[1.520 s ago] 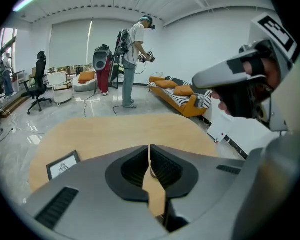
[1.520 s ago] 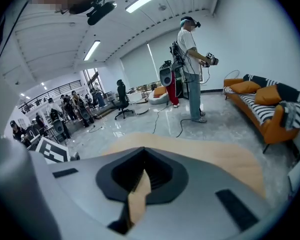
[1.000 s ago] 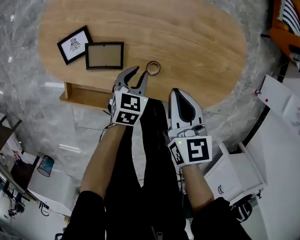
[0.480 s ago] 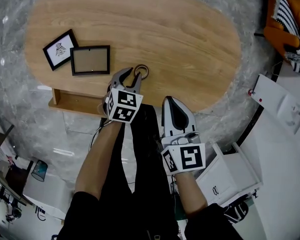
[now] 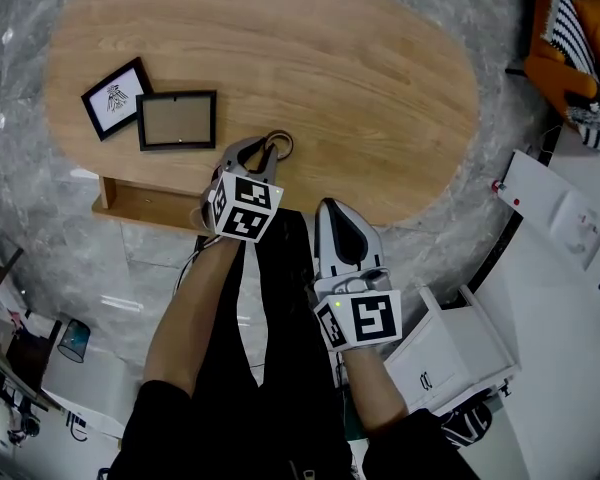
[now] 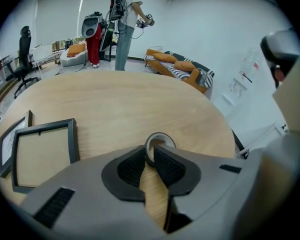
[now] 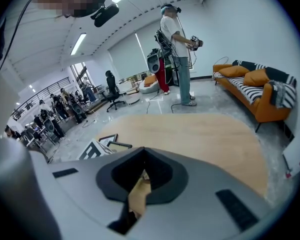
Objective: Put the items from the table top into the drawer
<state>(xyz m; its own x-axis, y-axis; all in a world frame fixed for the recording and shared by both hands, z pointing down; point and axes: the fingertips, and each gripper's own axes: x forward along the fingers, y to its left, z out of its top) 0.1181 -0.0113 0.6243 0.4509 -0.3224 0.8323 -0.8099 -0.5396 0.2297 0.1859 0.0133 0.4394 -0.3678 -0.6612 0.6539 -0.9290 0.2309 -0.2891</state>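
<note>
Your left tool [image 5: 267,155] has just been closing its jaws, and they now pinch the near wall of the roll of tape [image 6: 160,138]. The roll lies flat on the table [image 5: 360,58], close to the edge nearest you. Your right tool [image 5: 332,211] sits at that same edge, its jaws clenched together on nothing. The plain tan frame [image 5: 177,119] and the frame with a drawing [image 5: 115,98] lie just beside each other at the table's left. The open drawer [image 5: 145,204] juts out below them.
</note>
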